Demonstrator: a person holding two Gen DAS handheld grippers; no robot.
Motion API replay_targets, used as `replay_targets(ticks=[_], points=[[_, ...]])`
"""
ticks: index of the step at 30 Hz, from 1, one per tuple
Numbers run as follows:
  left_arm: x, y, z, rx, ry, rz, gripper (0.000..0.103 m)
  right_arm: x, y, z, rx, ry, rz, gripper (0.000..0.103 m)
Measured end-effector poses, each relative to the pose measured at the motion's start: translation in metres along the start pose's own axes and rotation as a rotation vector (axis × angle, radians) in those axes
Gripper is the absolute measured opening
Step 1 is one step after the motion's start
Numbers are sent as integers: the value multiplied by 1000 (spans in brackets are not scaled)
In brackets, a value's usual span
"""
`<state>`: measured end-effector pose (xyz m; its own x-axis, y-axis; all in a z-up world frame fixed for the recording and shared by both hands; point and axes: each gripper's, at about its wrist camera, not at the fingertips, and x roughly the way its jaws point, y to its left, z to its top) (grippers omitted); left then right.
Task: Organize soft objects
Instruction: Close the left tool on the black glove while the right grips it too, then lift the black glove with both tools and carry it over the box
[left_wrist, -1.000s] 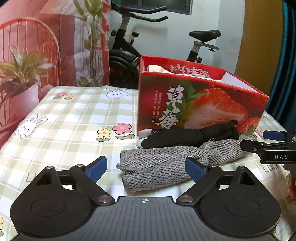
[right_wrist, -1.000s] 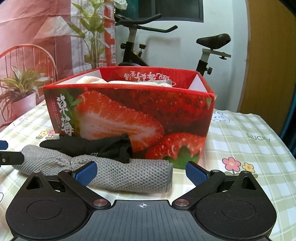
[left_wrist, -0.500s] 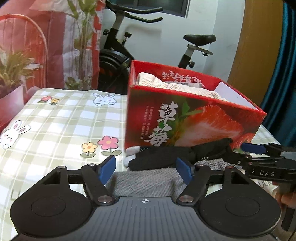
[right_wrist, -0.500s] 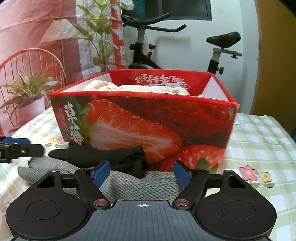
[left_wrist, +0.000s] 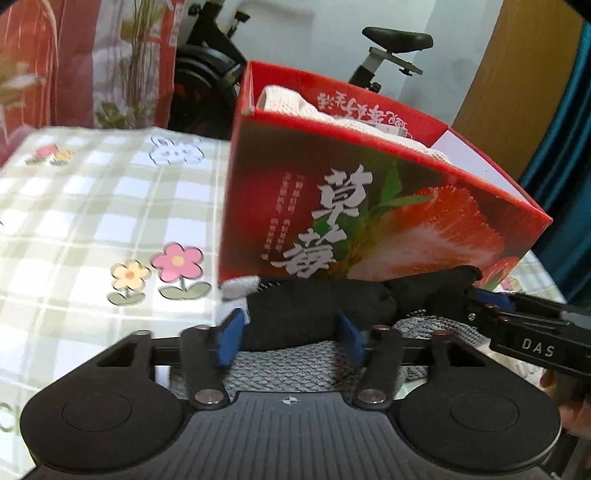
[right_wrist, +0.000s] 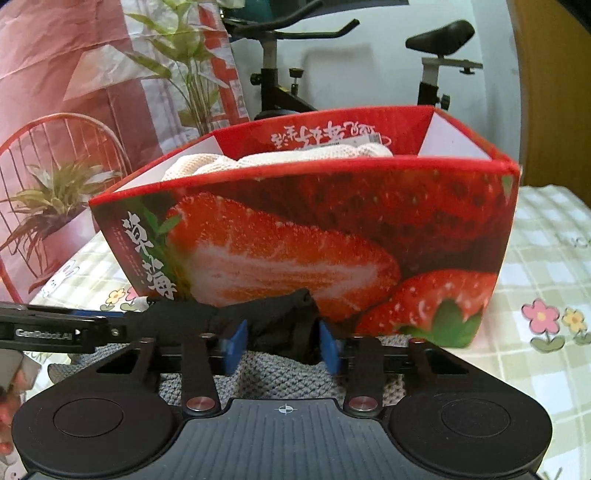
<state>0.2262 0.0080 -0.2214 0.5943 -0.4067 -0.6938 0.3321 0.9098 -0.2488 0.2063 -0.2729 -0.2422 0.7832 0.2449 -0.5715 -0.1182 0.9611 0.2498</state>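
Observation:
A black sock lies across a grey knit cloth, right against the front of the red strawberry box. My left gripper is over the sock's left part. Its jaws are closing, and the black fabric fills the gap between the blue pads. My right gripper is over the sock's right end, also closing with fabric bunched between its pads. The grey cloth shows under it. Each gripper is visible from the other's view: the right gripper and the left gripper. A cream knit item lies inside the box.
The checked tablecloth with flower and rabbit prints stretches to the left. An exercise bike stands behind the table, with a potted plant and a red wire chair at the left. A hand holds the right gripper.
Both grippers have moved forward and down over the black sock, toward the box. Their jaws have narrowed from wide open until the pads meet the fabric.

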Motion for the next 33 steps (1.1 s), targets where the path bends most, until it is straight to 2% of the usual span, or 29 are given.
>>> replay_targets(ticks=[2, 3, 4, 7, 12, 24, 33], points=[[1, 1, -2, -2, -6, -15, 34, 0, 0, -3, 3, -1, 8, 25], [2, 0, -3, 2, -11, -22, 29, -1, 0, -4, 3, -3, 9, 23], [2, -1, -4, 5, -13, -26, 19, -2, 1, -5, 1, -5, 12, 22], [1, -1, -4, 5, -32, -34, 9, -4, 1, -4, -1, -9, 19, 16], [-12, -5, -4, 16, -74, -37, 8, -15, 5, 0, -15, -35, 38, 12], [-65, -30, -11, 51, -215, -32, 8, -66, 16, 10, -23, -144, 64, 11], [-99, -47, -6, 101, -290, -23, 8, -97, 24, 15, -44, -200, 78, 11]])
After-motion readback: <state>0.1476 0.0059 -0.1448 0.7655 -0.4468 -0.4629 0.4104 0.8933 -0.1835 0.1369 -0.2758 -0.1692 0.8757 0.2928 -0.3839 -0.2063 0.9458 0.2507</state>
